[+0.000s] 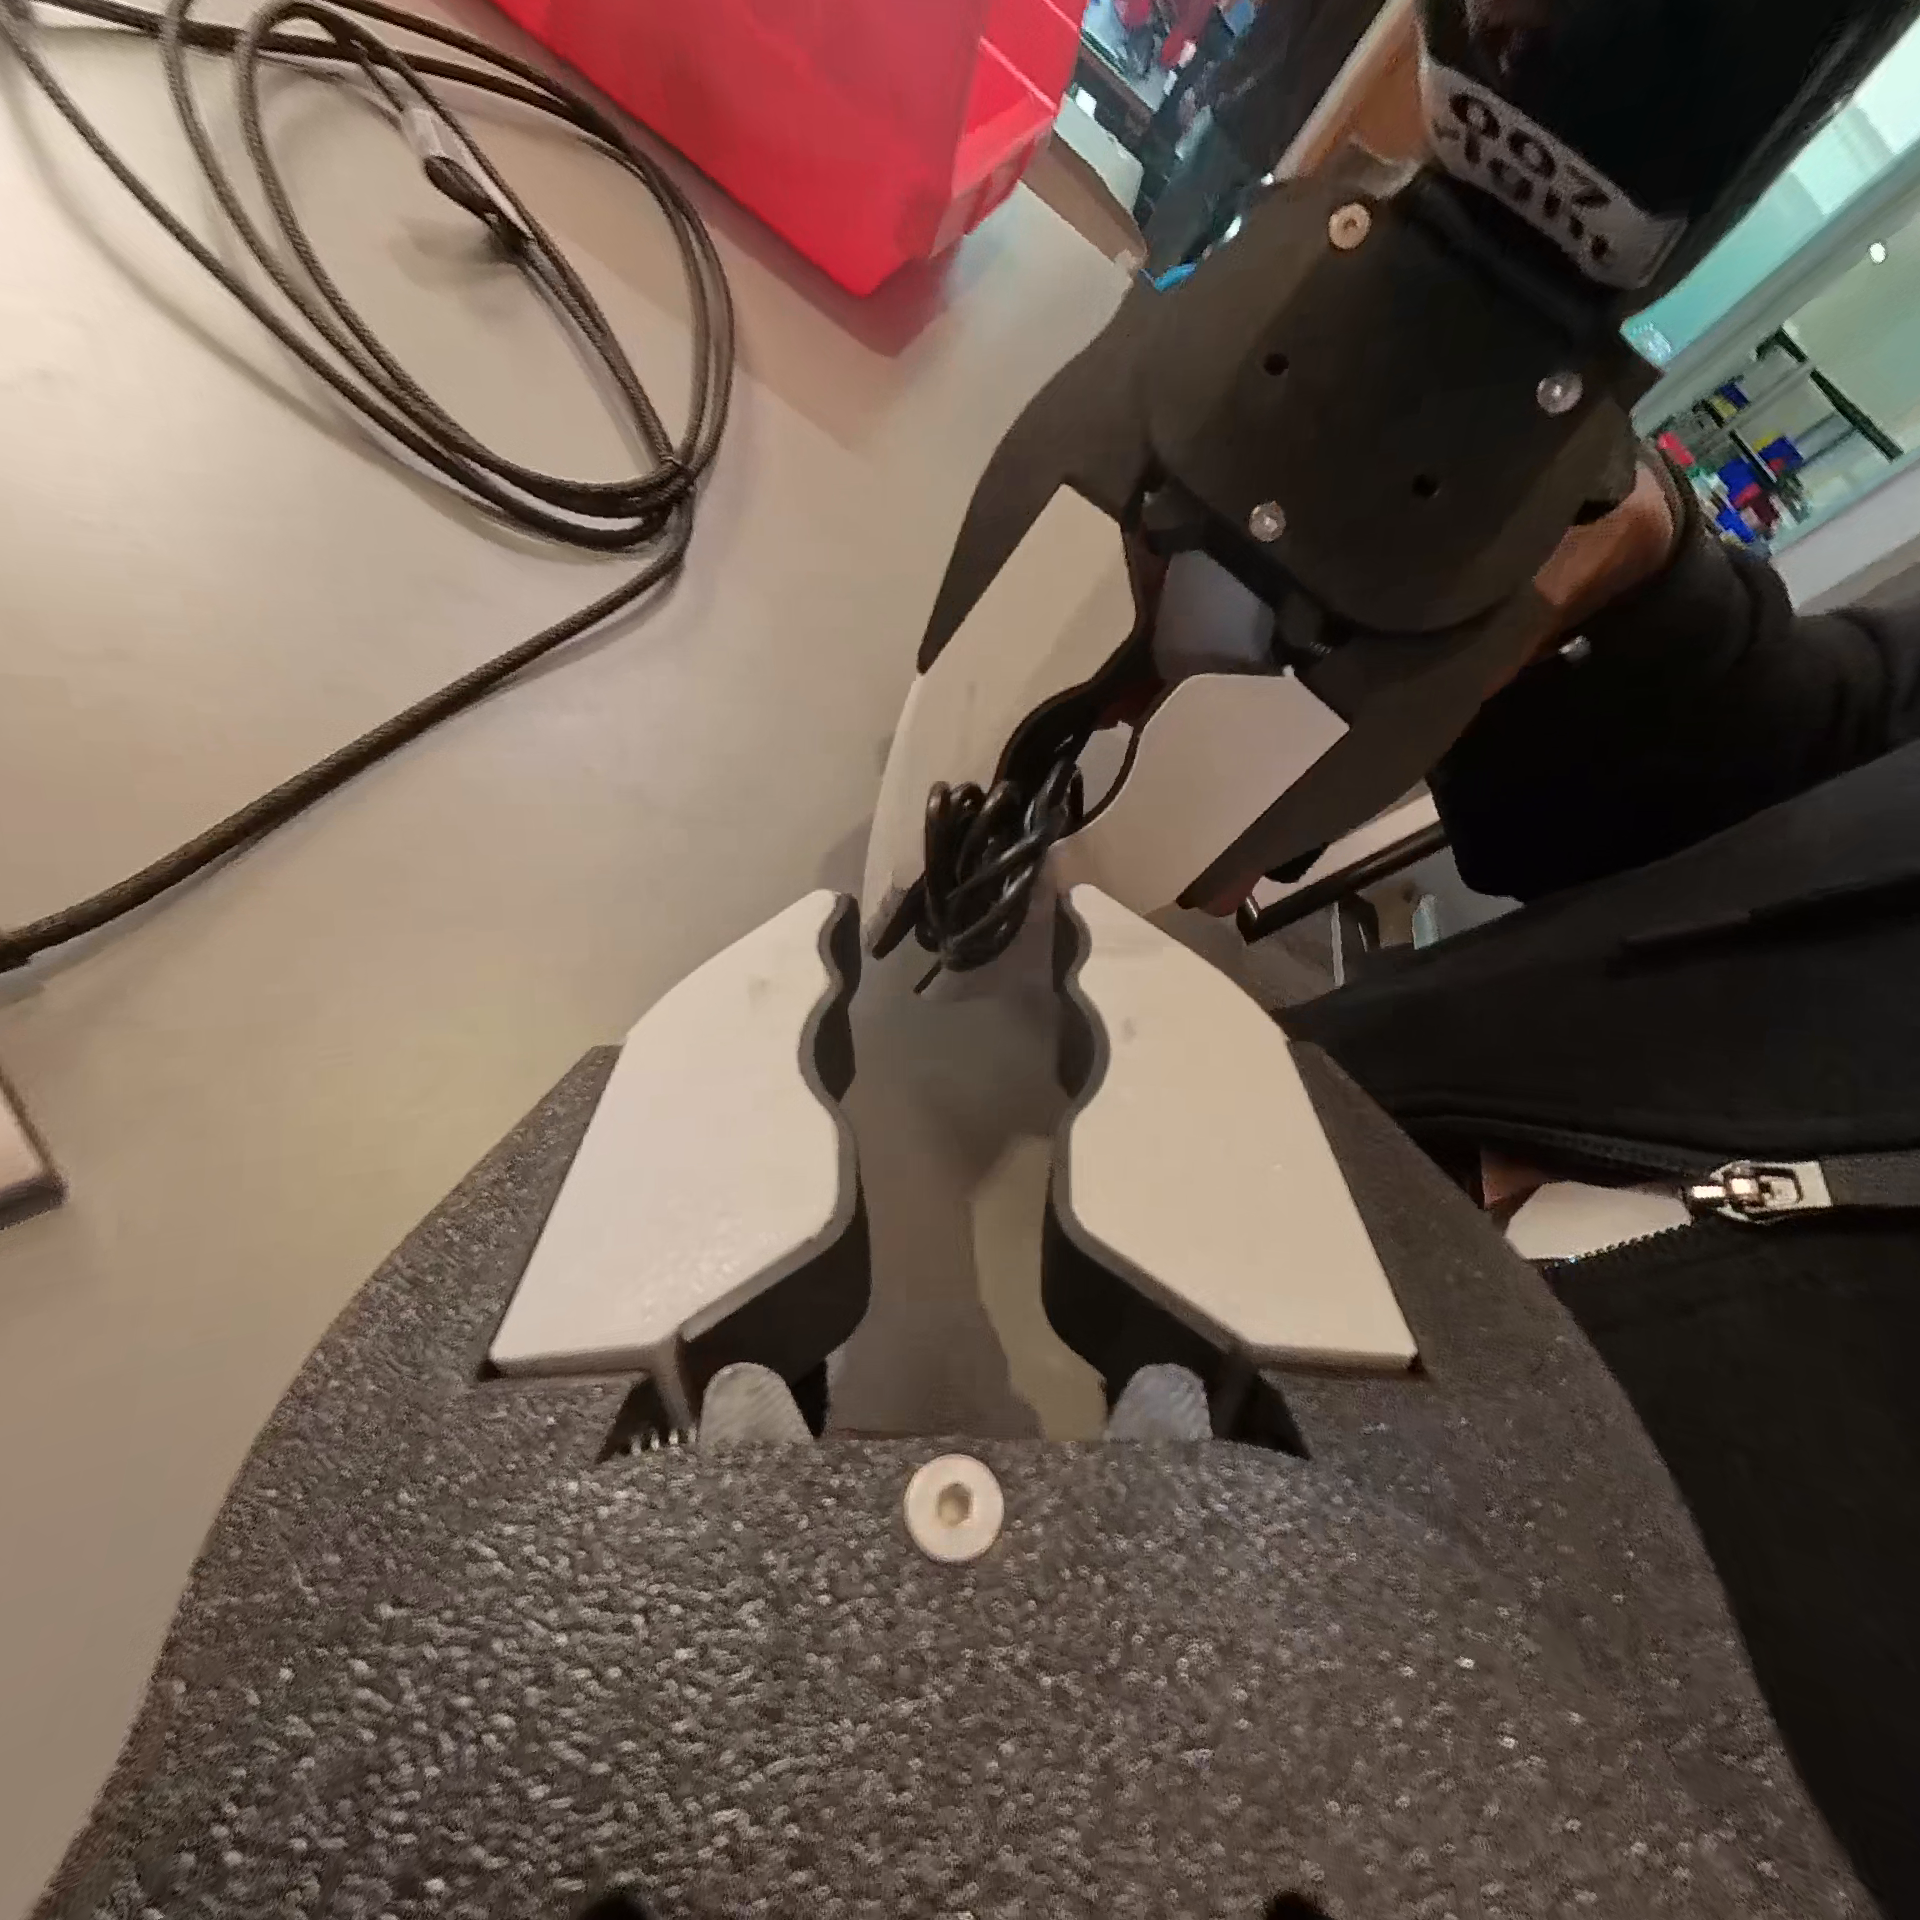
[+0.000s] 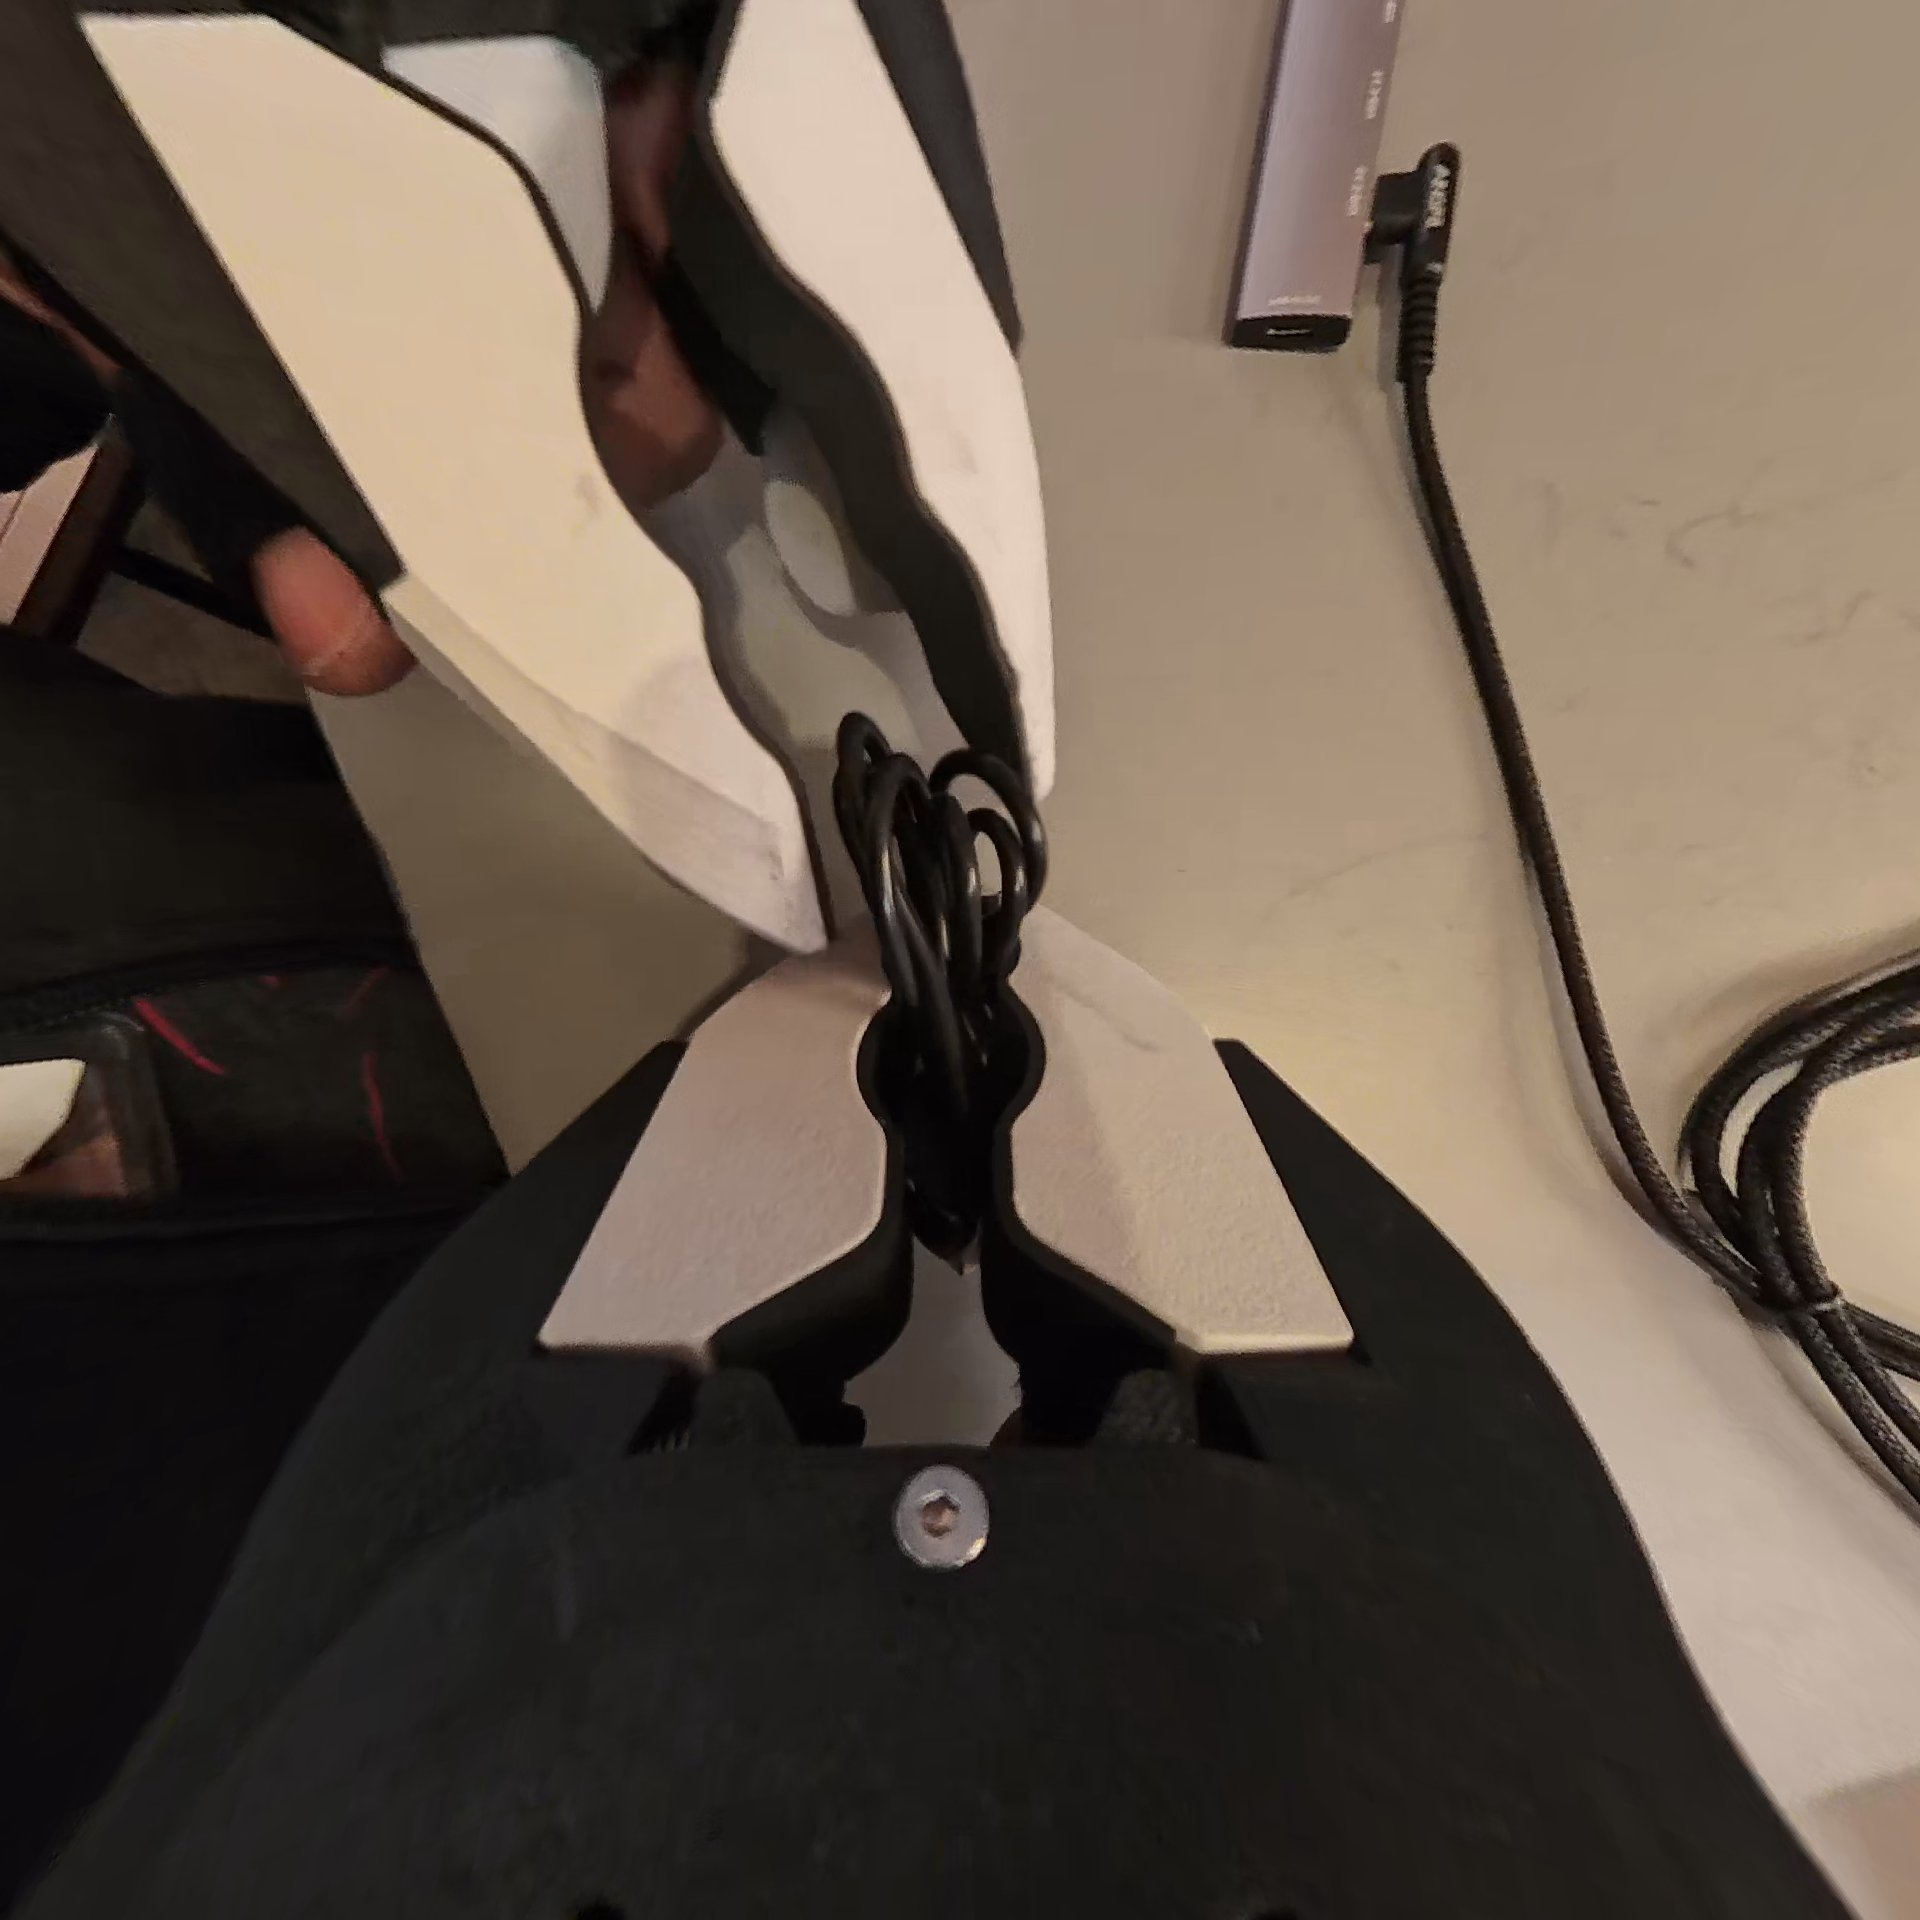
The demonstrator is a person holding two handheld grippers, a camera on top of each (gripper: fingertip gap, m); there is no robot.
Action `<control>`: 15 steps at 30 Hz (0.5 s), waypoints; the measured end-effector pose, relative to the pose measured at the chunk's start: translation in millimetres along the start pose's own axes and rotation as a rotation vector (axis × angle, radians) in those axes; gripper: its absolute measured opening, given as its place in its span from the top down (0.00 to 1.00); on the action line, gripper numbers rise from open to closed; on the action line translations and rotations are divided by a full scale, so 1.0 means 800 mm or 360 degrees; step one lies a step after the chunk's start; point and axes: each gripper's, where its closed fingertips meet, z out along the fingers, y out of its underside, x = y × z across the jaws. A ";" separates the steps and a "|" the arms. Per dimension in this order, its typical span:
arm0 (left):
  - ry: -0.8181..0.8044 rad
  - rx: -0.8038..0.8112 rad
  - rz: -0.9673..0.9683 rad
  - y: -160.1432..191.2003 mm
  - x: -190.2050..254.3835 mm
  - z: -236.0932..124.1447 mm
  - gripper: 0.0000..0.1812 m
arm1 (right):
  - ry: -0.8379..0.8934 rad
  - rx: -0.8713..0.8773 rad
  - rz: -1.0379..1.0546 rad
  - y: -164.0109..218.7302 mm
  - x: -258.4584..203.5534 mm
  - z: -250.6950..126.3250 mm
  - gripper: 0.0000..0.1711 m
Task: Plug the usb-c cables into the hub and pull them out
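My right gripper (image 2: 951, 971) is shut on a bundle of thin black cable (image 2: 940, 894) and holds it above the table near its front edge. My left gripper (image 1: 961, 935) is open, and its fingertips stand on either side of the far end of the bundle (image 1: 982, 873). The two grippers face each other tip to tip. The grey hub (image 2: 1314, 177) lies on the table at the top right of the right wrist view. A black braided cable (image 2: 1455, 499) is plugged into its side with an angled plug.
The braided cable lies in a loose coil (image 1: 468, 343) on the beige table (image 1: 260, 935). A red box (image 1: 831, 125) stands behind it. A person in a black jacket (image 1: 1714, 1039) is close at the table's front edge. Left and right tips are no more than a few centimetres apart. From either gripper's tips it is about 15 cm to the grey hub (image 2: 1314, 177).
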 end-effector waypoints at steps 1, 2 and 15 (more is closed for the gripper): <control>0.0023 -0.0014 0.0033 0.001 0.004 0.003 0.83 | -0.0020 -0.0010 -0.0019 0.000 -0.003 0.000 0.95; 0.0056 -0.0015 0.0071 0.000 0.010 0.005 0.90 | -0.0034 -0.0027 -0.0039 0.001 -0.006 0.001 0.95; -0.0086 0.0239 -0.0387 -0.017 -0.024 -0.002 0.94 | 0.0413 0.0267 -0.0088 -0.017 0.038 -0.037 0.65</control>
